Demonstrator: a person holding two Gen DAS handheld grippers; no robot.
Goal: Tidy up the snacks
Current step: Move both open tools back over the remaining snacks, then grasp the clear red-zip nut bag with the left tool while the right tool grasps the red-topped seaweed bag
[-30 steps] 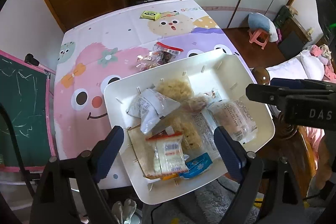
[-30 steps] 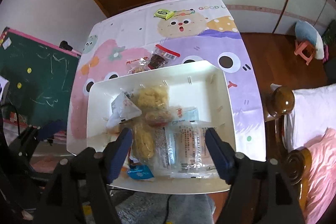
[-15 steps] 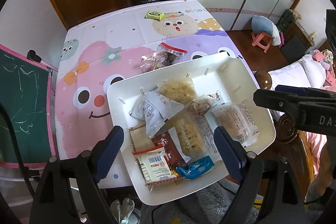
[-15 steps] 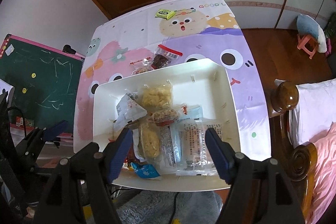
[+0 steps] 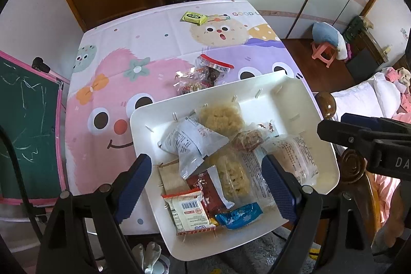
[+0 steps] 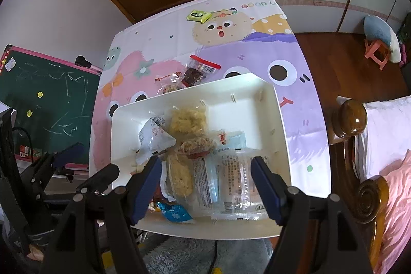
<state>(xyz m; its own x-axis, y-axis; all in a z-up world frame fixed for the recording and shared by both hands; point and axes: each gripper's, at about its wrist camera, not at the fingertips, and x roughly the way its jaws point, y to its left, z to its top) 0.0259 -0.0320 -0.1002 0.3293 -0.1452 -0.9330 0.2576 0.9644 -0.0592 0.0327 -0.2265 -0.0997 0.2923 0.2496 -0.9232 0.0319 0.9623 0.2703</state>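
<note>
We count one white tray (image 5: 295,96) on the table. Inside it we make out about nine snack packets (image 5: 232,173), overlapping, so the tally is approximate. Three further packets lie on the tablecloth (image 5: 154,43): one green (image 5: 194,17), one red-topped (image 5: 214,69), one clear (image 5: 186,84).

My white tray (image 5: 303,104) looks like smooth matt plastic. The snack packets (image 5: 197,143) in it are crinkly film — some clear and glossy, some printed. The tablecloth (image 5: 154,43) is smooth, creased, faintly shiny. My gripper pads (image 5: 276,186) are blue, finely textured — their arms matt black.
</note>
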